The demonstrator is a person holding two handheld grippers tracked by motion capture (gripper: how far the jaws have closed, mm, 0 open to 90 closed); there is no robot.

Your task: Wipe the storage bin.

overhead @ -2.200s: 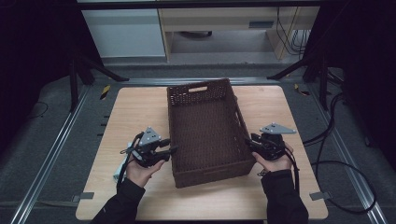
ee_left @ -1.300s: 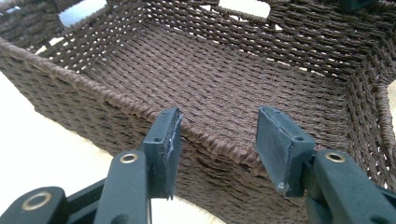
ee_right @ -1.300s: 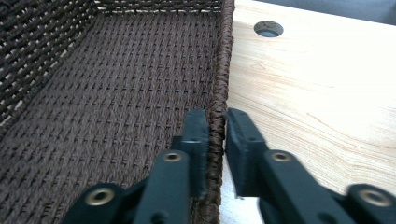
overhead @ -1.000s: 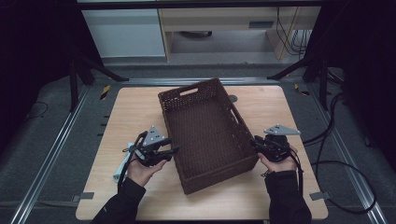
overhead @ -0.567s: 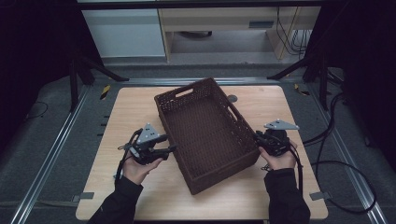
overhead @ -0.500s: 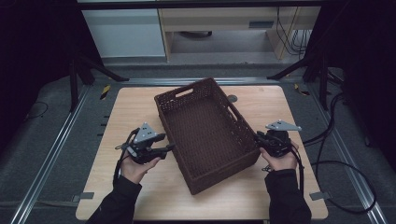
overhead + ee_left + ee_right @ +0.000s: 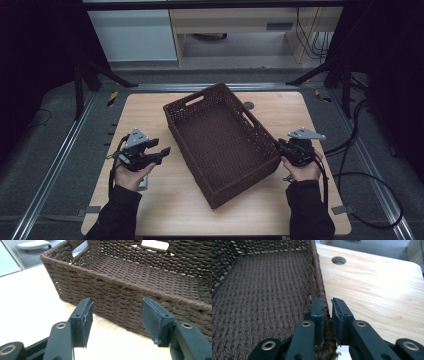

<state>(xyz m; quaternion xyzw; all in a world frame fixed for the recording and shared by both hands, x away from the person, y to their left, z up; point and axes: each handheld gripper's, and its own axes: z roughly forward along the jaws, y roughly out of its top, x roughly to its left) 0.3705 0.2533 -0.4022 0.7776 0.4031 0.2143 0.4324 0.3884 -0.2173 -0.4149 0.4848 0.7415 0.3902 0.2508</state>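
The light, stiff woven basket (image 7: 220,142) is pinched at its rim by the right tool (image 7: 327,305), while the left tool (image 7: 115,315) has just been spread open beside it.

From my seat the basket (image 7: 222,145) reads a deep chocolate brown all over, woven in tight horizontal rows of twisted cord, with a finer grid-like weave across its floor. Under it the table (image 7: 150,107) is pale, honey-toned wood with faint straight grain. I see my left gripper (image 7: 116,322) with matt black jaws, dark slate pads and small brass-coloured rivets; my right gripper (image 7: 328,315) shows the same black and brass. Each carries a grey plate (image 7: 306,133) on top. My sleeves (image 7: 310,210) are black.
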